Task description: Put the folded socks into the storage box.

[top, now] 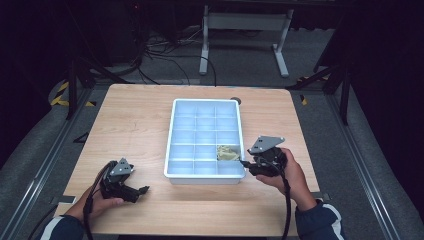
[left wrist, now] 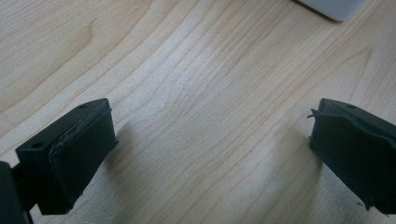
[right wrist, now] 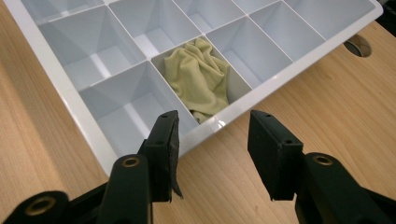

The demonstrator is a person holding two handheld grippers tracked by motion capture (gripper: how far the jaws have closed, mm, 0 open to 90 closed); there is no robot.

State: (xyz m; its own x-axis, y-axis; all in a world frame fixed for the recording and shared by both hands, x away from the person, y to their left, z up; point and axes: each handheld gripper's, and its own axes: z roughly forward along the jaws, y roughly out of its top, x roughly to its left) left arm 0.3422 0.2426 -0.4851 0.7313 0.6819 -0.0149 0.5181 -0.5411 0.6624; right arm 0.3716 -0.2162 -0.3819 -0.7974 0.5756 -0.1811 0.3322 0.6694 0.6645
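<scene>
A: While the high view holds, the right gripper (top: 248, 163) sits beside the tray (top: 170, 131); the yellow cloth (top: 227, 152) lies bunched in a right-column compartment.

B: Left gripper view: fingers (left wrist: 70, 154) wide apart over bare worktop (left wrist: 196, 93).

A: Right gripper view: fingers (right wrist: 163, 149) apart, empty, at the tray rim. Drift closer and they could nudge it.

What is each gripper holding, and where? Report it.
Nothing. The right gripper is open beside the tray; the cloth lies in a compartment. The left gripper is open.
</scene>
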